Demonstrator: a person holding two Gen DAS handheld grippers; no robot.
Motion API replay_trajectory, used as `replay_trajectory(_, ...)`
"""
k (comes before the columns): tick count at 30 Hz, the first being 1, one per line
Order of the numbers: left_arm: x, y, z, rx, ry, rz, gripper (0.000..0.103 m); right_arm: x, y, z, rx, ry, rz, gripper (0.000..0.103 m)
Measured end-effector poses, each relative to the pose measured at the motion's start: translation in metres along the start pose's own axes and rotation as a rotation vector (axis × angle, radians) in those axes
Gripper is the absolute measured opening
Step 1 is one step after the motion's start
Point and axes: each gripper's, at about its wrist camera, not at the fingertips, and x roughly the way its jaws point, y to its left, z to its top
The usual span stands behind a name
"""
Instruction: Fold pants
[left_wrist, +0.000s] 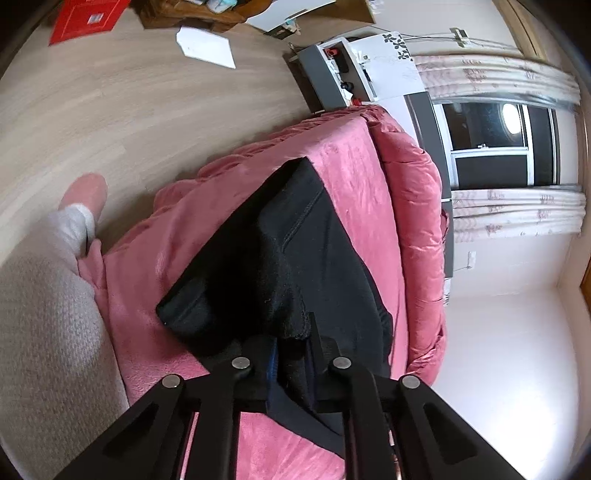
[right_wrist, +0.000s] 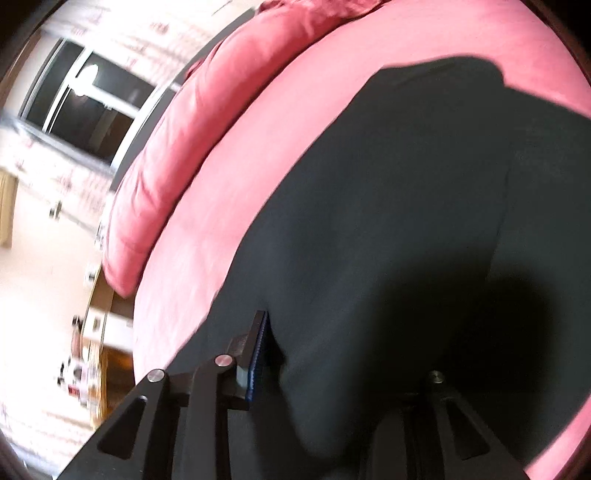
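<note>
1. Broadly, the pink blanket is covering the bed and carrying the whole job; the dark pants are lying on top of it, already doubled in part, with a thicker, darker flap resting over a flatter layer.

2. Seen from the left wrist, the pants are running their long axis straight away from the fingers, toward the far pointed corner near the bed's edge, so any fold carried forward is travelling along that axis.

3. The left gripper is sitting at the near end of the pants with cloth bunched between its fingers; it is looking clenched on that near edge.

4. The right gripper is also pressing into the near edge of the pants, which are filling most of its view. One finger with its blue pad is showing against the cloth, while the other is buried in fabric and shadow, so I am judging it clamped on cloth too.

5. Neither hand is looking clearly nearer; both are meeting the same near edge, with the pants lying ahead of them.

6. Beyond the bed, a red book is lying on the floor; its small label is too blurred to read, and no other writing is legible.
</note>
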Motion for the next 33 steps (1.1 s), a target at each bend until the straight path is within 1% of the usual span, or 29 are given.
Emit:
replay_trajectory(1,-0.002,-0.001,0.001,0.005,-0.003,0.006,0.010,-0.001,-0.003,0.007,0.002,-0.009,-0.005,0.011)
replay_trajectory(2,-0.004,-0.002,0.001,0.001,-0.006,0.001,0.010,-0.003,-0.003,0.013,-0.003,-0.018,-0.017,0.009)
replay_trajectory(4,-0.008,-0.004,0.001,-0.022,-0.015,-0.032,0.010,-0.012,0.004,0.017,-0.046,-0.029,-0.019,0.009)
replay_trajectory(7,-0.016,-0.008,0.002,-0.022,-0.032,-0.040,0.009,-0.033,0.031,0.010,-0.190,-0.069,-0.038,0.009)
replay_trajectory(10,-0.022,-0.007,0.006,-0.022,-0.048,-0.036,0.009,-0.043,0.046,0.010,-0.222,-0.081,-0.035,0.009)
replay_trajectory(12,-0.023,-0.002,0.007,-0.033,-0.054,-0.022,0.009,-0.047,0.037,0.003,-0.205,-0.064,-0.041,0.009)
replay_trajectory(15,-0.020,0.008,0.004,-0.036,-0.047,0.025,0.009,-0.041,0.014,-0.010,-0.170,-0.017,-0.083,0.009)
replay_trajectory(18,-0.014,0.013,0.000,0.021,-0.036,0.124,0.009,-0.028,-0.004,-0.020,-0.102,0.022,-0.091,0.009)
replay_trajectory(19,-0.012,0.013,-0.002,0.050,-0.031,0.160,0.009,-0.022,-0.006,-0.024,-0.088,0.023,-0.089,0.009)
replay_trajectory(21,-0.010,0.012,-0.004,0.071,-0.030,0.181,0.009,-0.019,-0.009,-0.028,-0.076,0.011,-0.079,0.009)
replay_trajectory(23,-0.011,0.005,-0.005,0.093,-0.043,0.210,0.016,-0.023,-0.012,-0.027,-0.056,0.015,-0.057,0.016)
replay_trajectory(24,-0.013,0.002,-0.005,0.097,-0.060,0.221,0.020,-0.025,-0.014,-0.025,-0.032,0.020,-0.034,0.019)
replay_trajectory(25,-0.018,-0.002,-0.006,0.099,-0.095,0.233,0.024,-0.026,-0.016,-0.023,-0.010,0.021,-0.019,0.028)
replay_trajectory(26,-0.026,-0.007,-0.007,0.102,-0.146,0.246,0.025,-0.031,-0.020,-0.020,0.019,0.008,0.001,0.036)
replay_trajectory(27,-0.033,-0.012,-0.008,0.107,-0.194,0.254,0.026,-0.043,-0.029,-0.020,0.037,-0.011,0.013,0.038)
replay_trajectory(29,-0.051,-0.026,-0.013,0.123,-0.319,0.285,0.026,-0.056,-0.038,-0.012,0.070,-0.065,0.019,0.040)
replay_trajectory(30,-0.057,-0.033,-0.015,0.141,-0.360,0.287,0.026,-0.064,-0.044,-0.005,0.090,-0.099,0.019,0.040)
replay_trajectory(31,-0.061,-0.045,-0.018,0.185,-0.395,0.287,0.027,-0.067,-0.049,0.000,0.101,-0.117,0.016,0.040)
replay_trajectory(32,-0.061,-0.054,-0.021,0.223,-0.405,0.290,0.028,-0.071,-0.055,0.007,0.114,-0.132,0.007,0.040)
replay_trajectory(33,-0.057,-0.067,-0.025,0.282,-0.402,0.290,0.029,-0.075,-0.061,0.014,0.129,-0.149,-0.002,0.041)
